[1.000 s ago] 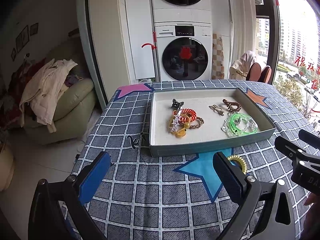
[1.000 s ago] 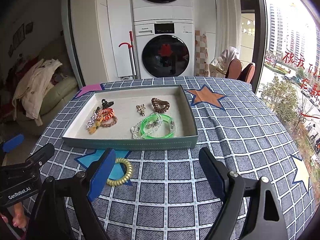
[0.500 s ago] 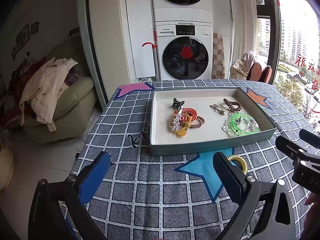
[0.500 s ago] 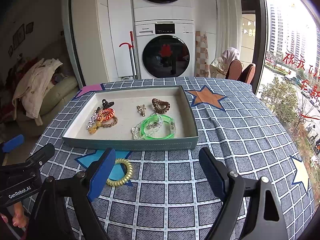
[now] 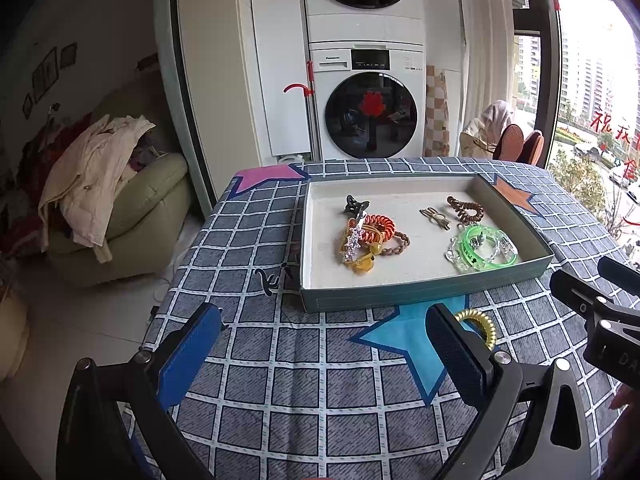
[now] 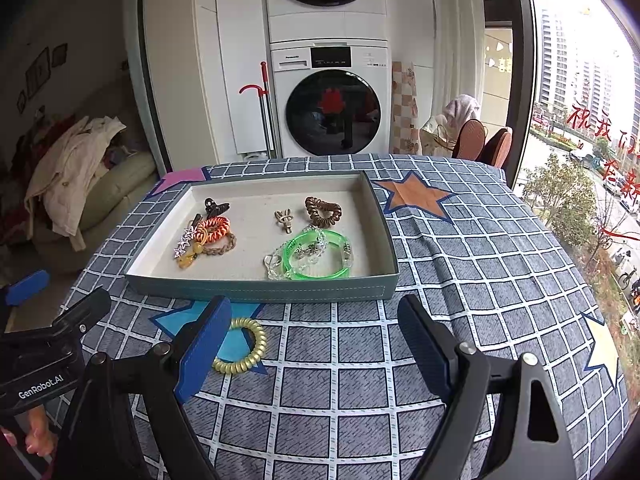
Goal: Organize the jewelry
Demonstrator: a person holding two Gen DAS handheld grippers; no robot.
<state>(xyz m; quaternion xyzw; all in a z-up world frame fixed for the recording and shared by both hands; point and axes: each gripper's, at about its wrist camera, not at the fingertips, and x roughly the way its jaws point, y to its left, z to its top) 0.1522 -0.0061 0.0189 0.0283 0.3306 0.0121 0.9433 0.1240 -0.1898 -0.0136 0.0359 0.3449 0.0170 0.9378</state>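
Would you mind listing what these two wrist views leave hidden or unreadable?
- Yellow coil hair tie: left wrist view, partly behind the left gripper's finger; the right wrist view shows most of it.
- Star clip among the orange pile: both views, tangled, its ends unclear.
- Green bracelet's lettering: too small.

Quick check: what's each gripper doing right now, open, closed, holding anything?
Left gripper: open, holding nothing.
Right gripper: open, holding nothing.

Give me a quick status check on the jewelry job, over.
Left gripper and right gripper both open, empty, above the tablecloth. Yellow coil hair tie lies outside the tray, on the blue star. Nothing blocking it.
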